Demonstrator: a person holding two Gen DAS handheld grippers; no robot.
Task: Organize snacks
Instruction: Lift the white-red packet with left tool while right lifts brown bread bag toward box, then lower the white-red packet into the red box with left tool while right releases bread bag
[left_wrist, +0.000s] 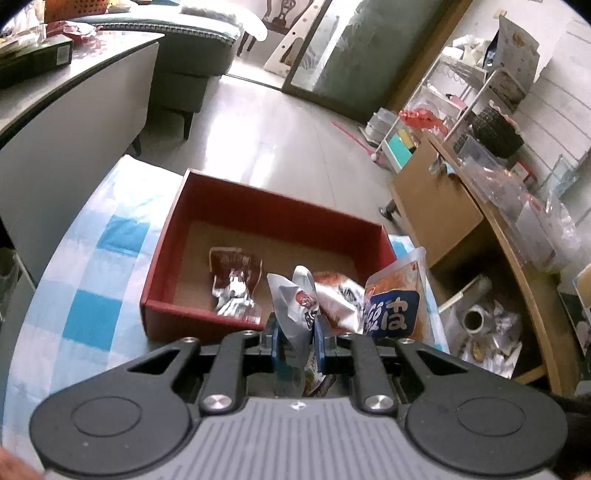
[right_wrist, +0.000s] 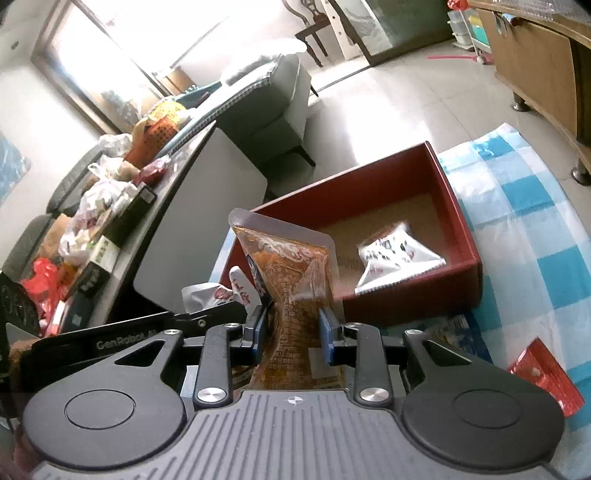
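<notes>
Left wrist view, far left: blue-and-white checked cloth covering the work surface. Centre: red cardboard box, open top, brown floor; one brown-and-silver snack packet lies inside near the front wall. Lower centre: left gripper clenched on a silver snack packet, pinched at mid-body, crumpled top sticking up past the pads. Just right of it an orange-and-white packet, then the orange pouch with a dark blue label, standing up at the box's right front corner. Right wrist view, lower centre: right gripper clenched on that orange pouch, waist squeezed in between the pads, sealed top edge upright above them. Left of it the silver packet shows over the other gripper's black frame. Right of centre: the box again, with a white printed packet on its floor. Lower right: a red packet loose on the cloth. Handling judgement: both held items are light, soft film packs; they buckle under the pads and the glossy film may slip. Mid-body pinch looks adequate for the silver one; the pouch seems filled and heavier, so a hold nearer its stiff sealed edge would likely deform it less. Contents probably crushable; keep squeeze modest.
</notes>
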